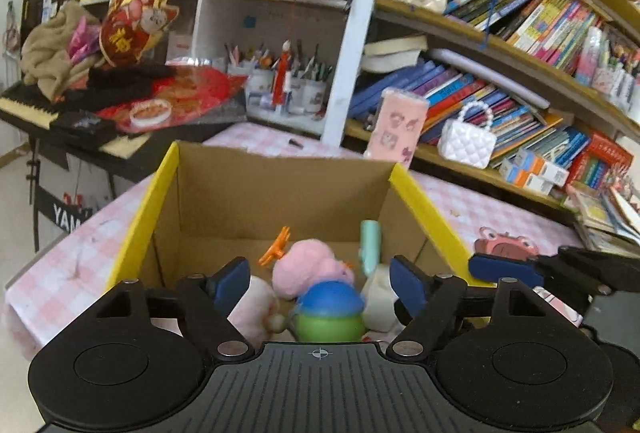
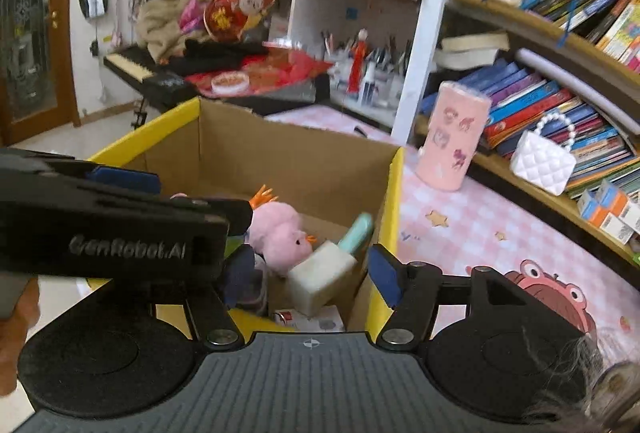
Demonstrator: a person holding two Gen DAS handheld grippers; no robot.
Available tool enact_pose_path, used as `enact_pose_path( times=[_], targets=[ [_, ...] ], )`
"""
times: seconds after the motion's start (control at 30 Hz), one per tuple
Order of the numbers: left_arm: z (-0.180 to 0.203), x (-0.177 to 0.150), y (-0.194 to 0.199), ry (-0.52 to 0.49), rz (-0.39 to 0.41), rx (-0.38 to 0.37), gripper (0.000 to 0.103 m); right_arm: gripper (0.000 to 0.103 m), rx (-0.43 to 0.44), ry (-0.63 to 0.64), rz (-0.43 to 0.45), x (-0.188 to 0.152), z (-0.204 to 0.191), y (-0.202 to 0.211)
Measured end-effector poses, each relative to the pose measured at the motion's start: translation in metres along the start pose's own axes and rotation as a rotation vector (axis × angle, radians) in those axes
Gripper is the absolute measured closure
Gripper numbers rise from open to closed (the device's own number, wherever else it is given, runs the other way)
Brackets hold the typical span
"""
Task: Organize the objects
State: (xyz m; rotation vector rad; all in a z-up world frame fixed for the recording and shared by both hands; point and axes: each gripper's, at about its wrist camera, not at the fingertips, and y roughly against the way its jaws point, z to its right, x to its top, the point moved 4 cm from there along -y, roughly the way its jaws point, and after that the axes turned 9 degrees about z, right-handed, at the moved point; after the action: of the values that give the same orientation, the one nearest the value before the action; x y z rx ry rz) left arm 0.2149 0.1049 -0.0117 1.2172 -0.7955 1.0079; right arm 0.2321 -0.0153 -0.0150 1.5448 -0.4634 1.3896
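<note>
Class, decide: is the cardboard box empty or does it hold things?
Holds things. The cardboard box contains a pink plush chick, a white block and other toys.

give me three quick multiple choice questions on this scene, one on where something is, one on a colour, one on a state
1. Where is the pink plush chick?
A. on a shelf
B. inside the cardboard box
C. on the keyboard

2. What colour are the box's top side edges?
A. yellow
B. green
C. red

3. How is the left tool?
A. shut on a book
B. shut on nothing
C. open, over the box

Answers: 1 B, the chick lies among the toys in the box. 2 A, yellow strips cap both side walls. 3 C, its blue pads stand apart, gripping nothing.
</note>
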Motion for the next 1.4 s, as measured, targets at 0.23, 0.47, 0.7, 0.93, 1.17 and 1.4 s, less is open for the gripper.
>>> enact_pose_path(
  times=[0.23,0.47,0.7,0.93,1.17,1.4],
  targets=[
    [0.015,0.006,0.053,0.014,0.124,-0.031,0.013,0.035,-0.13,-0.034,0.131,-0.005,0.014,0.066],
    [0.026,-0.017,0.099,0.042,0.095,0.027,0.009,0.029,-0.372,-0.178,0.056,-0.041,0.035,0.125],
    [0.055,-0.053,0.123,-0.02,0.01,-0.035,0.005,0.024,-0.502,-0.275,-0.042,-0.084,0.031,0.177],
    [0.078,-0.069,0.14,-0.104,-0.002,-0.048,0.001,0.015,-0.549,-0.283,-0.042,-0.101,0.016,0.205],
    [0.092,-0.078,0.145,-0.17,-0.018,-0.059,0.0,0.011,-0.608,-0.336,-0.063,-0.112,0.019,0.218],
    [0.093,-0.091,0.147,-0.218,-0.056,-0.036,0.0,0.009,-0.649,-0.379,-0.089,-0.124,0.018,0.23]
  ],
)
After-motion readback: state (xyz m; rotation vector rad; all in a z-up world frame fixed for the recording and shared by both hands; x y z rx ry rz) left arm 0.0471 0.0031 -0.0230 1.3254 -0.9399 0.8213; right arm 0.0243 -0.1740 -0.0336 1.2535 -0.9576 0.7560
